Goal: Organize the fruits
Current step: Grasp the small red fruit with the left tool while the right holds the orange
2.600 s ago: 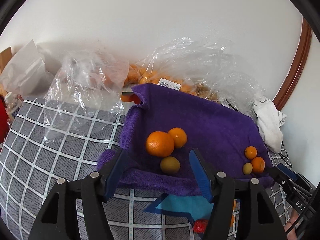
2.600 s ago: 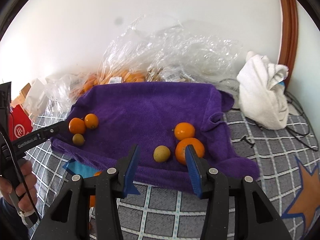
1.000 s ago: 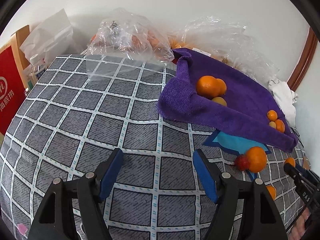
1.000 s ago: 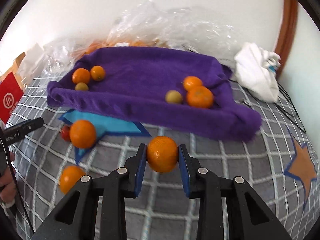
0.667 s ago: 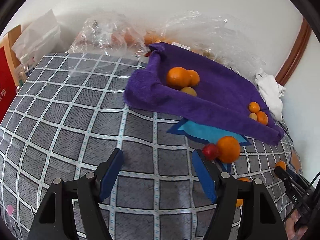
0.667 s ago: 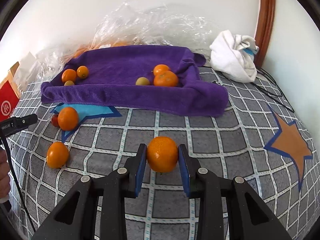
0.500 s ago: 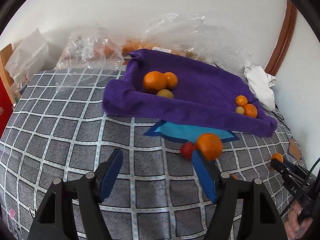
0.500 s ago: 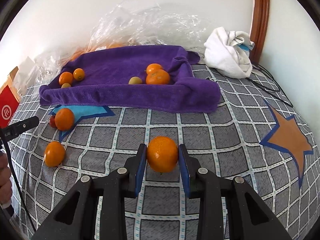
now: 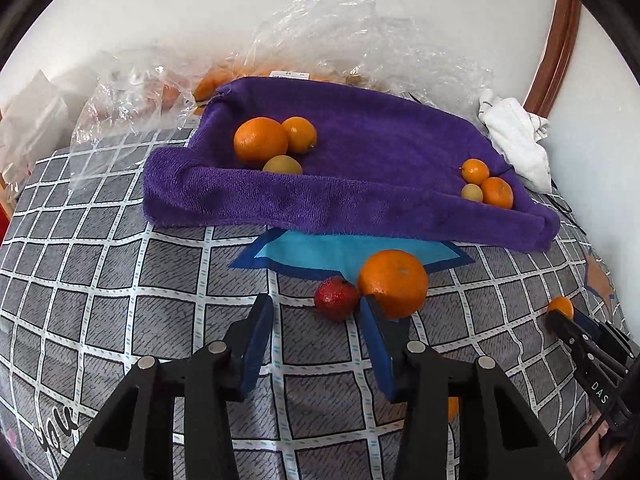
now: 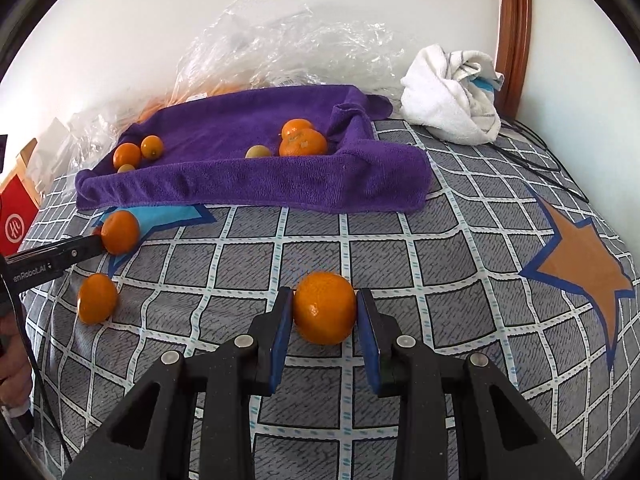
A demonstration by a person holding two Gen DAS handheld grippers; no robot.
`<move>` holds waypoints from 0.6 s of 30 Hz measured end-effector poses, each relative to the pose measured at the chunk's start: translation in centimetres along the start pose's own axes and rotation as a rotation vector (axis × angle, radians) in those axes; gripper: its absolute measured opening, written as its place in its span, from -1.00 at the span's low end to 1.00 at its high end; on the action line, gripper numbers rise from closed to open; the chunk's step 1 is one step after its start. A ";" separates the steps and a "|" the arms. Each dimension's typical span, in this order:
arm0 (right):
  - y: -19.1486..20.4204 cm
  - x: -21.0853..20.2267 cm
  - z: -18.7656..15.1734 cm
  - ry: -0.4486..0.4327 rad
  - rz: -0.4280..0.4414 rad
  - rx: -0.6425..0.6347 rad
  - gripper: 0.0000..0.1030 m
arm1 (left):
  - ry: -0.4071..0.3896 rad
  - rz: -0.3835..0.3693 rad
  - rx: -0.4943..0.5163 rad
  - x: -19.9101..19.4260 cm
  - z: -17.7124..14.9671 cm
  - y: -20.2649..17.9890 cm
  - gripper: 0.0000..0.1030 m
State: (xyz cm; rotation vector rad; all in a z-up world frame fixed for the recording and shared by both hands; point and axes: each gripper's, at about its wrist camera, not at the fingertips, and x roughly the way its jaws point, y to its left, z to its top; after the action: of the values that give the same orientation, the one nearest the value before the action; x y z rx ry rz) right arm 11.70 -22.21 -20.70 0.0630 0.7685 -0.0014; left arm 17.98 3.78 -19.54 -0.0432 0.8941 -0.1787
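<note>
My right gripper (image 10: 324, 304) is shut on an orange (image 10: 324, 308) and holds it just above the checked cover. My left gripper (image 9: 316, 312) is closing its jaws; a small red fruit (image 9: 336, 298) lies just ahead of the gap by the right finger, and no pad presses on it. A big orange (image 9: 394, 282) sits beside that fruit on a blue star patch. Another loose orange (image 10: 97, 298) lies nearer me. The purple towel (image 9: 360, 200) behind carries two small groups of oranges and yellowish fruits, one at each end.
Crumpled clear plastic bags (image 9: 360, 40) with more oranges lie against the white wall behind the towel. A white cloth (image 10: 452, 92) and a black cable (image 10: 540, 152) are at the back right, by a wooden frame. A red box (image 10: 16, 216) stands at the left.
The left gripper has swung right and closer to the red fruit and the big orange, and its jaws have narrowed. The right gripper still holds its orange and has drifted a little back from the towel.
</note>
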 end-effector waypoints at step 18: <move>0.1 0.6 0.2 0.031 0.016 -0.005 -0.39 | -0.033 0.008 0.012 0.0 -0.1 -1.0 -0.58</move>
State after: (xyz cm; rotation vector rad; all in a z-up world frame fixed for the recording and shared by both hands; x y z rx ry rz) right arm 12.26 -22.10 -21.03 0.0641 0.7989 0.0165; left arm 17.81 2.76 -19.49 -0.0314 0.8600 -0.1757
